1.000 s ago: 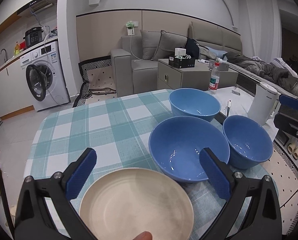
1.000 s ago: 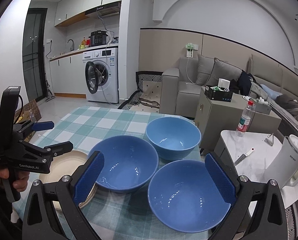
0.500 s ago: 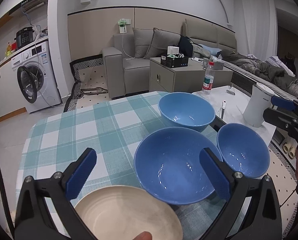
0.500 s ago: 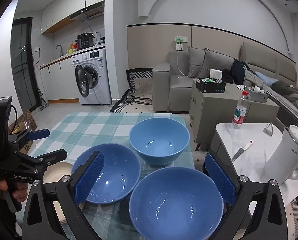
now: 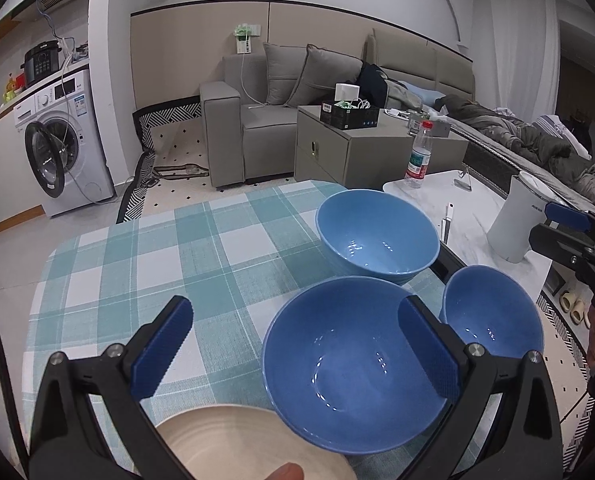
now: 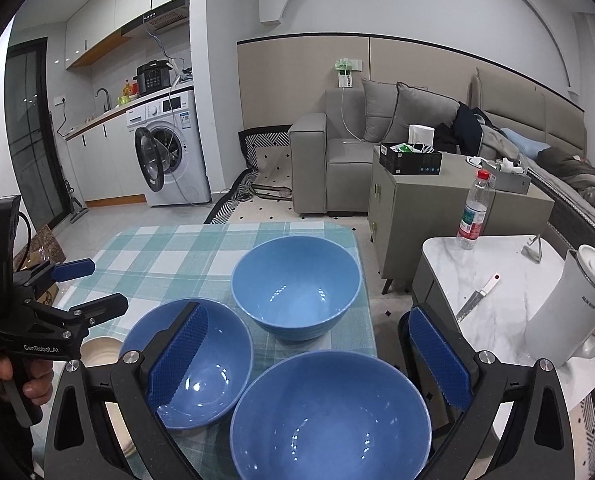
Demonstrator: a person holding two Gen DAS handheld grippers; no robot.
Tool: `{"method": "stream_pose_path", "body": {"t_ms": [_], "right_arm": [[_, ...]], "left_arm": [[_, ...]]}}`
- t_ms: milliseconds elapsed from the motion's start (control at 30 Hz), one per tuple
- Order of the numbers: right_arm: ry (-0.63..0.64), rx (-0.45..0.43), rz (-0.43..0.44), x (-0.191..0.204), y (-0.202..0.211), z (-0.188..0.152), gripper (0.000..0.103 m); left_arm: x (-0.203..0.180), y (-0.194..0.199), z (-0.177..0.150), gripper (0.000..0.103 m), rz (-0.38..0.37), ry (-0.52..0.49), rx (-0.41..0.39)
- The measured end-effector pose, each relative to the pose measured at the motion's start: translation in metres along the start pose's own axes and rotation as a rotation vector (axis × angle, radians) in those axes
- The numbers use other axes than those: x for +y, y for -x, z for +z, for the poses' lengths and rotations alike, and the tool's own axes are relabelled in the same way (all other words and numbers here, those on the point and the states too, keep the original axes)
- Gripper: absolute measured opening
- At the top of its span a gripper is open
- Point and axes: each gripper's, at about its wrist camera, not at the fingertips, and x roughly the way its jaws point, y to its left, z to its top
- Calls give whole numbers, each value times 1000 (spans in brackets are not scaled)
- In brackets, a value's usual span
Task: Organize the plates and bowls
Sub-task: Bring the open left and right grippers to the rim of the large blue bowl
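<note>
Both the left gripper (image 5: 297, 354) and right gripper (image 6: 307, 358) hover with jaws wide and empty over three glossy blue ceramic bowls (image 6: 296, 286) clustered near the checked table (image 5: 137, 264) edge — a careless nudge could tip one off, or knock the cream plate (image 5: 249, 444).

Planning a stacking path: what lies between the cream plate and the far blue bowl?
The nearest blue bowl sits between the cream plate and the far bowl, as the left wrist view shows; otherwise only bare checked cloth.
</note>
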Motion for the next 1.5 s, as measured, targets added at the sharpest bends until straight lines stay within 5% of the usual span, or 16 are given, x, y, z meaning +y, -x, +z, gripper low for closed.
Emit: {"method": "stream_pose_path", "body": {"t_ms": [633,1500], "right_arm": [[-39,75,-5,-21,-50,16,102],[-88,183,-23,-47,-111,16,102]], "left_arm": [[0,-36,25,103,3,-23,53],[-14,-97,43,101,-90,-25,134]]}}
